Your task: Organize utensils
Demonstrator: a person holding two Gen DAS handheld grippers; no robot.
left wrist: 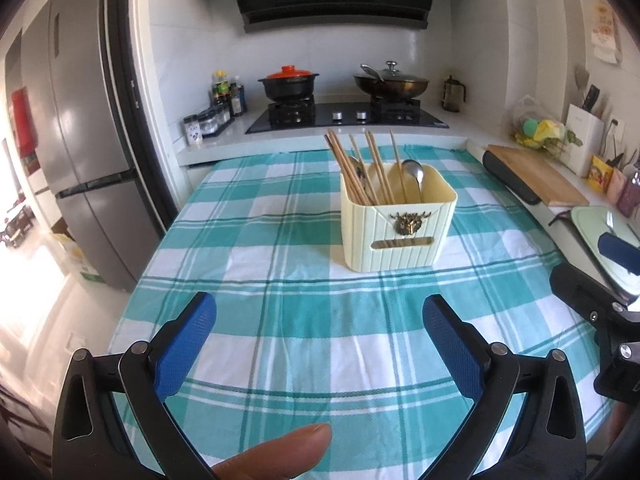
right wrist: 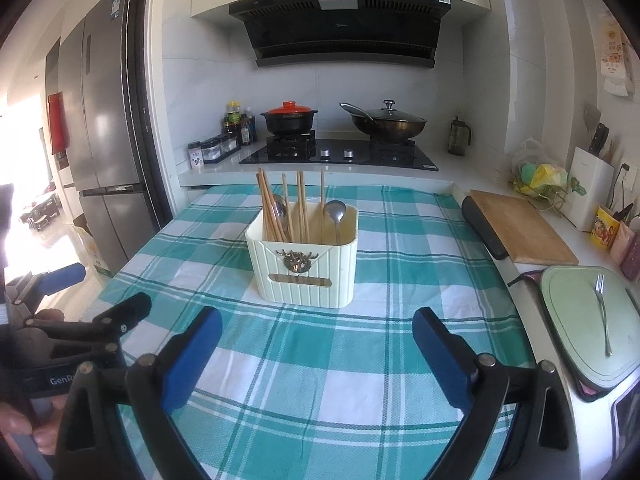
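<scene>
A cream utensil holder (left wrist: 396, 228) (right wrist: 304, 268) stands upright on the teal checked tablecloth (left wrist: 288, 280) (right wrist: 304, 360). It holds several wooden chopsticks (left wrist: 352, 168) (right wrist: 272, 204) and metal spoons (left wrist: 414, 172) (right wrist: 335, 210). A metal fork (right wrist: 602, 312) lies on a pale green board (right wrist: 576, 320) at the right. My left gripper (left wrist: 320, 314) is open and empty, short of the holder. My right gripper (right wrist: 316, 328) is open and empty, just in front of the holder. The left gripper also shows at the left of the right wrist view (right wrist: 64, 304).
A gas hob (right wrist: 340, 156) with a red-lidded pot (right wrist: 290, 114) and a wok (right wrist: 388, 122) is behind the table. A wooden cutting board (right wrist: 520, 228), a knife block (right wrist: 592, 188) and packets line the right counter. A fridge (right wrist: 104, 140) stands at the left.
</scene>
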